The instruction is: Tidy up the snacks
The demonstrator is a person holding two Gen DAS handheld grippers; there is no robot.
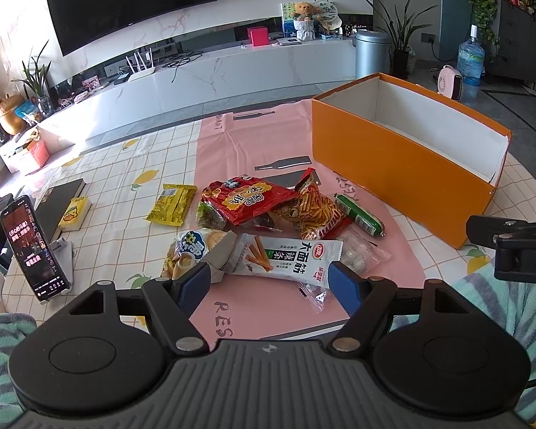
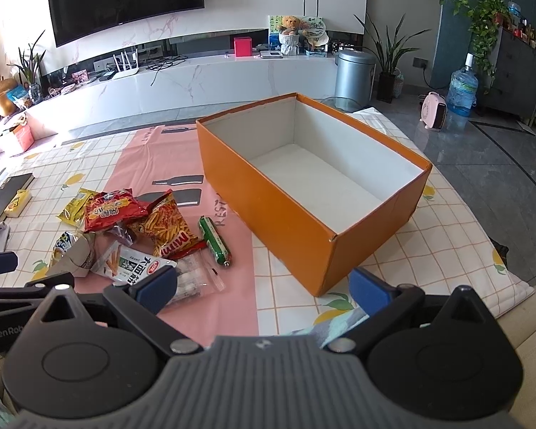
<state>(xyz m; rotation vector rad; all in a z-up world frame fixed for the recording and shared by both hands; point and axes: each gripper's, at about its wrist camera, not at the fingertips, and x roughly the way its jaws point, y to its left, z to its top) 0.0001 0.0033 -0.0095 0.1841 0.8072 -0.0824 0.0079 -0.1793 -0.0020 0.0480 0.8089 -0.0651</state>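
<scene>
A pile of snack packets lies on the pink mat: a red bag [image 1: 248, 196] [image 2: 110, 209], an orange stick-snack bag [image 1: 312, 211] [image 2: 168, 228], a green sausage [image 1: 359, 214] [image 2: 214, 241], a white strip packet [image 1: 289, 257] [image 2: 132, 262], a clear candy bag [image 1: 361, 255] [image 2: 196, 279] and a yellow packet [image 1: 171, 202]. An orange box [image 1: 403, 175] [image 2: 268, 207] stands open with nothing inside, right of the pile. My left gripper [image 1: 271, 282] is open just before the white packet. My right gripper [image 2: 264, 286] is open, near the box's front corner.
A phone on a stand [image 1: 34, 246], a dark book [image 1: 59, 203] and a small yellow box [image 1: 75, 212] sit at the table's left. The right gripper's finger [image 1: 511, 239] shows at the left view's right edge. A TV console [image 2: 196, 78] runs behind the table.
</scene>
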